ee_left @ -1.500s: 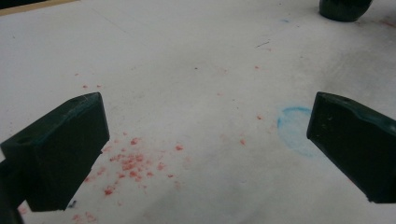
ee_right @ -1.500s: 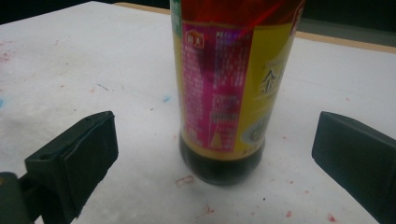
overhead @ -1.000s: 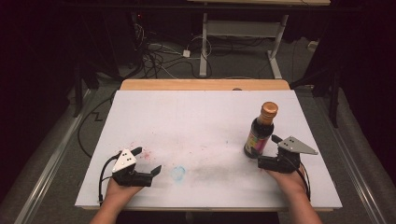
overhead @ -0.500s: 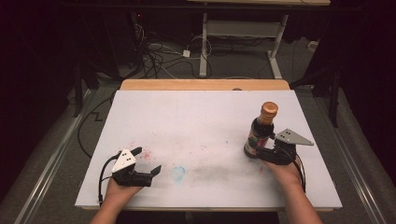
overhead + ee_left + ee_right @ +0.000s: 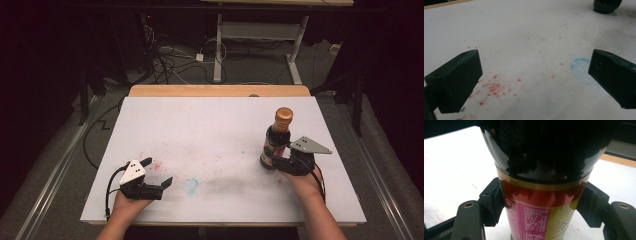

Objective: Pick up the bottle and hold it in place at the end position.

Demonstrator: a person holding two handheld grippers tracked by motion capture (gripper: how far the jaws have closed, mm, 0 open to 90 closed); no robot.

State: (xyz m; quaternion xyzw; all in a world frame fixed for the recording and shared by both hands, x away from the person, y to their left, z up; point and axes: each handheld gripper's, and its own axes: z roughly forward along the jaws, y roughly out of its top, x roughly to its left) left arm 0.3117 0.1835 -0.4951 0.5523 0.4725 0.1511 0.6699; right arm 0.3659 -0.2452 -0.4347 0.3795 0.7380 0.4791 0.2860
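Note:
A dark sauce bottle (image 5: 276, 140) with a copper cap and a red and gold label stands upright on the right part of the white table (image 5: 210, 120). My right gripper (image 5: 271, 160) holds it low on the body. In the right gripper view the two jaws press on both sides of the bottle's (image 5: 541, 202) label. My left gripper (image 5: 157, 171) rests near the front left of the table, open with nothing between its jaws. In the left gripper view (image 5: 534, 75) only stained table lies between them, and the base of the bottle (image 5: 606, 5) stands far off at the top right.
Red specks (image 5: 494, 87) and a faint blue ring (image 5: 580, 70) mark the board in front of the left gripper. A wooden strip (image 5: 220, 90) runs along the table's far edge. Cables (image 5: 170, 60) and a desk frame (image 5: 260, 35) lie on the floor beyond.
My right gripper has moved in from beside the bottle to around its lower body and closed on it. The bottle has shifted slightly. The left gripper has stayed put.

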